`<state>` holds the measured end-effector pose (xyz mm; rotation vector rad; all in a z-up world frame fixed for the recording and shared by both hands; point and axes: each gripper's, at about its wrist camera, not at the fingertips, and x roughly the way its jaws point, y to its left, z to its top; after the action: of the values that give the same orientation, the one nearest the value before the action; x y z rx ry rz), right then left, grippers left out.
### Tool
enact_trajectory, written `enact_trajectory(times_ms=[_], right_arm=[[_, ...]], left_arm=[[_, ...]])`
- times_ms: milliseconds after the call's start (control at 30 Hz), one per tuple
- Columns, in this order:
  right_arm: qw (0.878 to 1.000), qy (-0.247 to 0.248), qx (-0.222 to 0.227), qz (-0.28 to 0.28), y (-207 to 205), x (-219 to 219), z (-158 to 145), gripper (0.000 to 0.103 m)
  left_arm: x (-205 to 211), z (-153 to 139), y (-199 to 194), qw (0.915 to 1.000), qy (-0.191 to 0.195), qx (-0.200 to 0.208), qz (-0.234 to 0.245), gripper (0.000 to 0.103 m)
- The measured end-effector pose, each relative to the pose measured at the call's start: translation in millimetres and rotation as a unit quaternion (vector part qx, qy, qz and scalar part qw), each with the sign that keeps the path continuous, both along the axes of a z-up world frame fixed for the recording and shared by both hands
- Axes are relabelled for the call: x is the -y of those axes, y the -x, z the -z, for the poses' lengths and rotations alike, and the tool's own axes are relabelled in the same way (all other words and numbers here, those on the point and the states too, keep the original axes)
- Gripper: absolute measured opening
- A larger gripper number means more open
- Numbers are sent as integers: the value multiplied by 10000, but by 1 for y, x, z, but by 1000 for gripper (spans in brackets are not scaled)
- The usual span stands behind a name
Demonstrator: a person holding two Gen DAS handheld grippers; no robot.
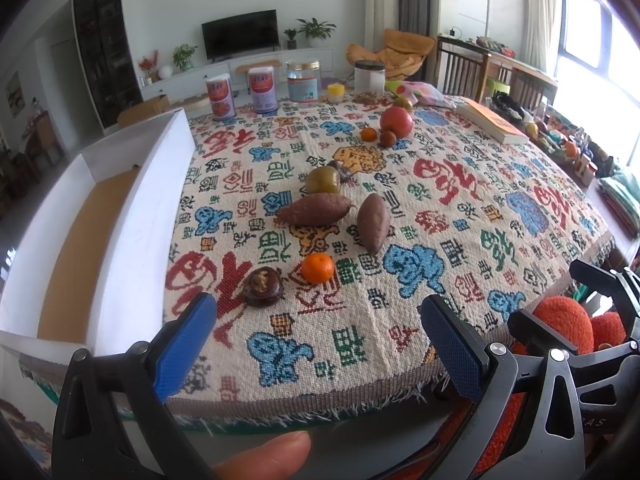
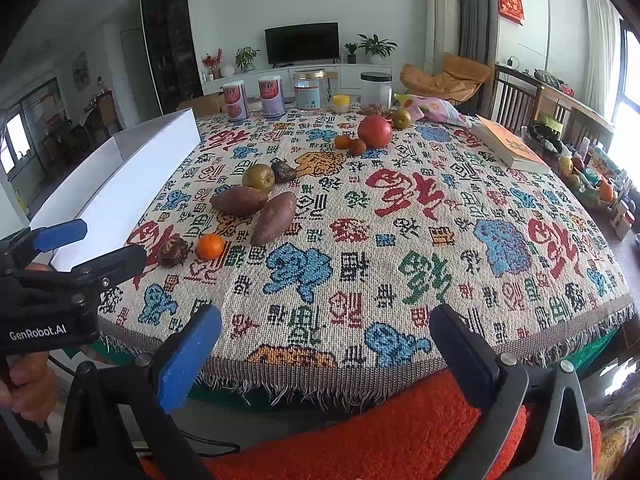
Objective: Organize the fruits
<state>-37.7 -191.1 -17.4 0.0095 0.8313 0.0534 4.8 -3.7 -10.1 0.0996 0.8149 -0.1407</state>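
Left gripper point(image 1: 316, 344): jaws spread wide, nothing between the blue pads, held at the near edge of the table over the patterned cloth point(image 1: 400, 240). Right gripper point(image 2: 324, 350): jaws likewise wide apart and empty, held at the same near edge, to the right of the left gripper.

Fruit lies in two groups on the cloth. Near group, left of centre: a dark wrinkled fruit point(image 1: 263, 286) nearest the edge, a tangerine point(image 1: 317, 267) just beside it, two sweet potatoes point(image 1: 314, 209) behind them lying close together, and a green pear point(image 1: 323, 180) touching the rear one, with a dark shrivelled fruit point(image 2: 283, 171) just behind the pear. Far group: a red apple point(image 1: 396, 121), a small tangerine point(image 1: 368, 134) and a small brown fruit point(image 1: 387, 139) clustered at its front. A second pear point(image 2: 401, 118) sits behind the apple.

A white box point(image 1: 132, 216) with a brown floor stands at the left side of the table; the part of the floor in view holds no fruit.

Along the far edge stand two cans point(image 1: 240, 94), two jars point(image 1: 304, 80) and a yellow-lidded cup point(image 1: 336, 92). A book point(image 1: 492, 122) lies at the right.
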Motion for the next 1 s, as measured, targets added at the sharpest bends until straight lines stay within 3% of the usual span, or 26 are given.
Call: enact_trajectory(times_ms=[1000], right_arm=[[10000, 2, -39, 4, 0, 0, 3, 103]], left_arm=[[1, 1, 1, 10000, 18, -51, 44, 102]])
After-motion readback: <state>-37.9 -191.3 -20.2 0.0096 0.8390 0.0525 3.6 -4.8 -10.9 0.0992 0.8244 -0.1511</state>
